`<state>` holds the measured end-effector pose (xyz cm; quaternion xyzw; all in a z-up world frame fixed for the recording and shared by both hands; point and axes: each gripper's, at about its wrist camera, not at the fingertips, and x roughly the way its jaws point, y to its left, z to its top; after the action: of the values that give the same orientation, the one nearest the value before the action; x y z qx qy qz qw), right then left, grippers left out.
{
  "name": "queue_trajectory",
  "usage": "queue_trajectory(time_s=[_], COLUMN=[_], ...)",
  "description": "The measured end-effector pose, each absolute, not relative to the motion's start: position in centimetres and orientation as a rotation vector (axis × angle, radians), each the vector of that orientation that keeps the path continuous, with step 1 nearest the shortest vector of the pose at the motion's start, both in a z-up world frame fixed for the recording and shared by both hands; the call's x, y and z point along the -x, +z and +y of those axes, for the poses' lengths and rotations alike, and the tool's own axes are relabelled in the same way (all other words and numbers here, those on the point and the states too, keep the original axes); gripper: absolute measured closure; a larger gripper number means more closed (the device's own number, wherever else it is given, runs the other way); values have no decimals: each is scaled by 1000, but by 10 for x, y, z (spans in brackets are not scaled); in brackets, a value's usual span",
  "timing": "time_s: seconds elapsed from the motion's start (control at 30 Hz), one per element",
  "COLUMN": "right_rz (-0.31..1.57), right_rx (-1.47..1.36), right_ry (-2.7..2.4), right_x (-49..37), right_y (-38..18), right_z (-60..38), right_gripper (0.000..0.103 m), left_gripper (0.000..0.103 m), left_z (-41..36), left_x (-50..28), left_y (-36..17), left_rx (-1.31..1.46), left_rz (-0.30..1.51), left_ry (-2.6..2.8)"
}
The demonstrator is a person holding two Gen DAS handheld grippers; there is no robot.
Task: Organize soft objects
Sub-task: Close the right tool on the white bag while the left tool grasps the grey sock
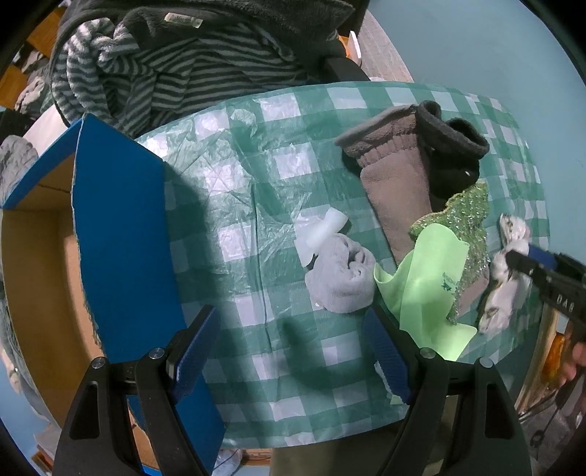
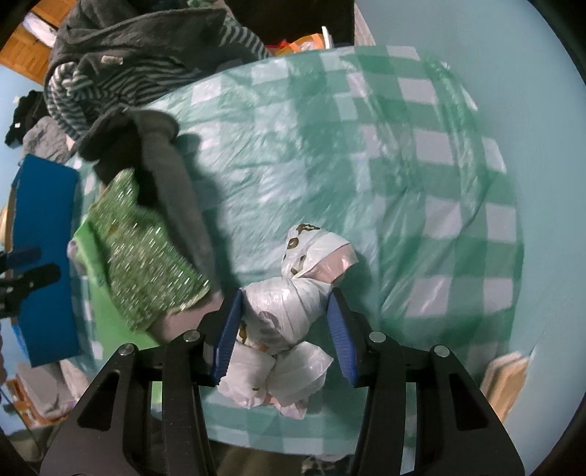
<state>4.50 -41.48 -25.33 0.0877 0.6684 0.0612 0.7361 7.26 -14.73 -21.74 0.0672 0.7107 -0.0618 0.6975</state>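
My right gripper (image 2: pixel 285 326) clamps a knotted white plastic bag (image 2: pixel 284 311) on the checked tablecloth (image 2: pixel 421 175); a green sequined cloth (image 2: pixel 146 260) crowds its left. My left gripper (image 1: pixel 289 351) gapes empty, a grey rolled sock (image 1: pixel 340 274) just ahead, a blue-flapped cardboard box (image 1: pixel 121 234) leftward. The fleece's label (image 1: pixel 183 20) is unreadable.

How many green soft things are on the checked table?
2. A sparkly green cloth lies on the brown sock, and a plain light green cloth sits partly under it, beside the grey rolled towel. More may be hidden underneath.
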Motion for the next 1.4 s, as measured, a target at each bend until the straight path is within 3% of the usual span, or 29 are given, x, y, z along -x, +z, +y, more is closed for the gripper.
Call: queue_trajectory(time_s=[0.3,0.47,0.87,0.9,1.13,1.4], right_rz=[1470,1462,1479,1480,1484,1488], right_rx=[-162,-169,-164,-164,-161,-160], right_ry=[140,145,121,121,117,119], right_x=[-52,-47,-37,-37,-36,-37], right_y=[-254,-248,-248,-249,-250,-250], right_z=[-411,-408,-409,-409,-409,-404], right_gripper=[54,42,37,37,34,33], left_gripper=[21,21,21,23,73,77], left_z=[-143,-146,-142,-140,-128,-122], left_x=[-83,-91,-96,-96,-91,-74], left_y=[-224,-228,-262,-263,-262,-257], left_rx=[-63,-19,89,113,189,112], left_rz=[1602,1601,1651,1654,1655,1646], left_ry=[-119,-112,-84,-81,-116,-125])
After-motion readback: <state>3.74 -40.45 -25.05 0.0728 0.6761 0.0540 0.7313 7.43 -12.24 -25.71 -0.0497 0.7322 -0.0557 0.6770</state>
